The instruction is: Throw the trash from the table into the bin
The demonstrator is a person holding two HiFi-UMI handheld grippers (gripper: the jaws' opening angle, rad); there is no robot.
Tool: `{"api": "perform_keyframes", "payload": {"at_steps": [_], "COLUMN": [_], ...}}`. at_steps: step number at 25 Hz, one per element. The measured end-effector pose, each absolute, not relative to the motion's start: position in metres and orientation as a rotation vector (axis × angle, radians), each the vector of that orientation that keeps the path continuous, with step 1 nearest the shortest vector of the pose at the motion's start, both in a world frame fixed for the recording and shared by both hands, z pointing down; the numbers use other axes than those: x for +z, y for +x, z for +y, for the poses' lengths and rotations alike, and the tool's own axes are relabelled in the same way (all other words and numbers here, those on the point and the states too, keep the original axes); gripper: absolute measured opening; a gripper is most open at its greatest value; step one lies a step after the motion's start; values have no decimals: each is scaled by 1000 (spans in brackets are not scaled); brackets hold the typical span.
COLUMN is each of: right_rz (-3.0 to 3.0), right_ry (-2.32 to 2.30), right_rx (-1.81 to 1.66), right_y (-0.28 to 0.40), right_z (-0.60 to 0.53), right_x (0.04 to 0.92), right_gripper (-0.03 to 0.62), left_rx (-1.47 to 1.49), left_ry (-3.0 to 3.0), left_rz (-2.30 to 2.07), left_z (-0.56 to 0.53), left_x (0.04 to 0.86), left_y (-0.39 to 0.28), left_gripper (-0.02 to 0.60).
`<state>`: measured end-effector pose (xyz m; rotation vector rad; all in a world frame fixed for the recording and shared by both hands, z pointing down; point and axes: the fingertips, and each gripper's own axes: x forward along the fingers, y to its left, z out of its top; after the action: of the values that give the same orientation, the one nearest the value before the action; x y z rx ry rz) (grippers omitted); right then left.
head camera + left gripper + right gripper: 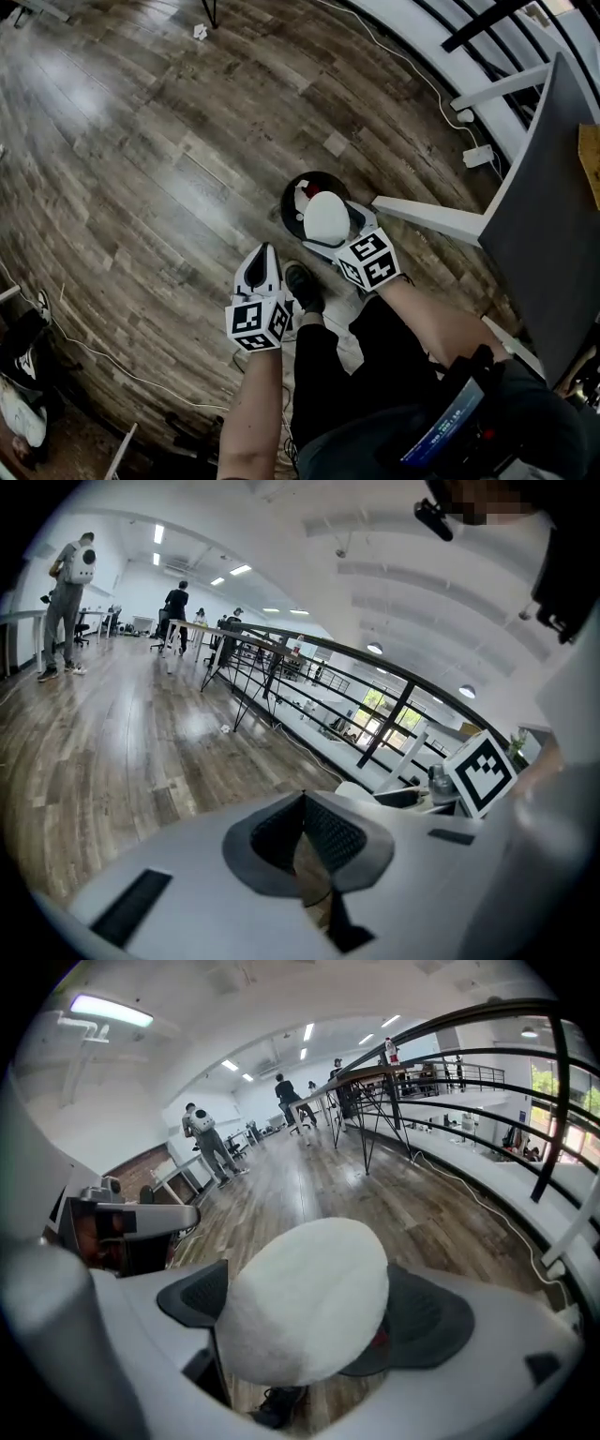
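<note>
The drop-off step is in hand. The right gripper (314, 1321) is clenching its fingers (427, 1321) on a white rounded piece of trash (326, 217), which is bulging up between them in the right gripper view. In the head view, that trash is sitting at the centre of the frame, right over the dark round bin (291, 192) standing on the wooden floor (141, 169). How far above the bin's opening it is hanging cannot be told.

The left gripper (263, 258) is pointing down just lower left of the bin, its fingers pressed together on nothing. The grey bench (544, 216) is running along the right edge of the frame.

Next, I judge, the right fingers are needing to release while the trash is squarely over the opening, so that it is not glancing off the rim onto the floor.
</note>
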<state>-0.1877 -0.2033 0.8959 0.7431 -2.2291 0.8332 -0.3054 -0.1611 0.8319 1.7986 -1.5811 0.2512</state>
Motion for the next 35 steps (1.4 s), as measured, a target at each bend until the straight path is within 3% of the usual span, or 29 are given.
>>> {"api": "perform_keyframes", "payload": {"at_steps": [23,29,35], "right_rz": [-2015,-1969,-2001], "right_ry": [526,457,408], "right_rx": [926,963,919], "right_y": [-206,-209,-207], "right_z": [-199,-195,-192], "right_x": [1175,1216,1199], "right_gripper": [540,541,541], "left_rx": [346,407,431], "left_ry": [1653,1660,1650], "left_rz": [-1538,-1574,-1623], "left_z": [-157,-151,-140], "left_x": [1077,1092,1060], "left_y": [-313,-329,-341], "left_gripper": [11,11,11]}}
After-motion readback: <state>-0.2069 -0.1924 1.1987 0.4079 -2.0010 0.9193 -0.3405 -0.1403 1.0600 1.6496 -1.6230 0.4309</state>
